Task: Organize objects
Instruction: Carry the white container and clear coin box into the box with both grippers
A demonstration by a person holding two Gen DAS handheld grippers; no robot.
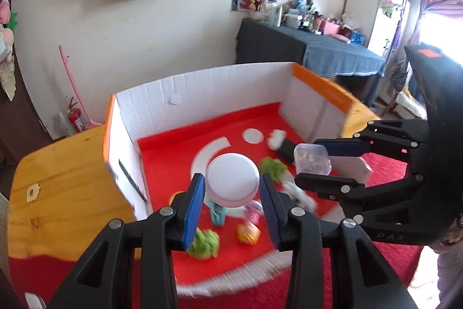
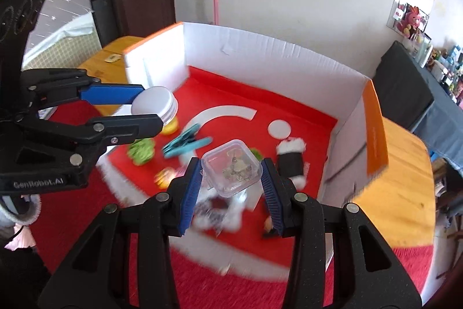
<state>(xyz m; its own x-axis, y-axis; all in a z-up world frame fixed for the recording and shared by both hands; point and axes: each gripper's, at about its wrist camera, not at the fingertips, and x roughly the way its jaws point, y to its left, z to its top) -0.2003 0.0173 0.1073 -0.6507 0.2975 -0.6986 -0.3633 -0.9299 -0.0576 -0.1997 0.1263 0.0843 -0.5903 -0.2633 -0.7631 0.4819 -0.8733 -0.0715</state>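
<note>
My left gripper [image 1: 232, 184] is shut on a round white-lidded jar [image 1: 233, 178] and holds it above the open cardboard box [image 1: 202, 89]. It also shows in the right wrist view [image 2: 146, 106], with the jar [image 2: 154, 102] at the box's left side. My right gripper [image 2: 231, 174] is shut on a small clear plastic case [image 2: 233, 168] holding small metal bits, also above the box. In the left wrist view the right gripper [image 1: 311, 161] holds the case [image 1: 312, 160] at the right.
The box floor is red with white shapes [image 2: 228, 112]. On it lie green fuzzy pieces [image 1: 204, 243], a teal clip [image 2: 185, 145], small colourful balls [image 1: 248, 233] and a black-and-white item [image 2: 290, 157]. The box stands on a wooden table [image 1: 58, 181] with red cloth [image 2: 246, 280].
</note>
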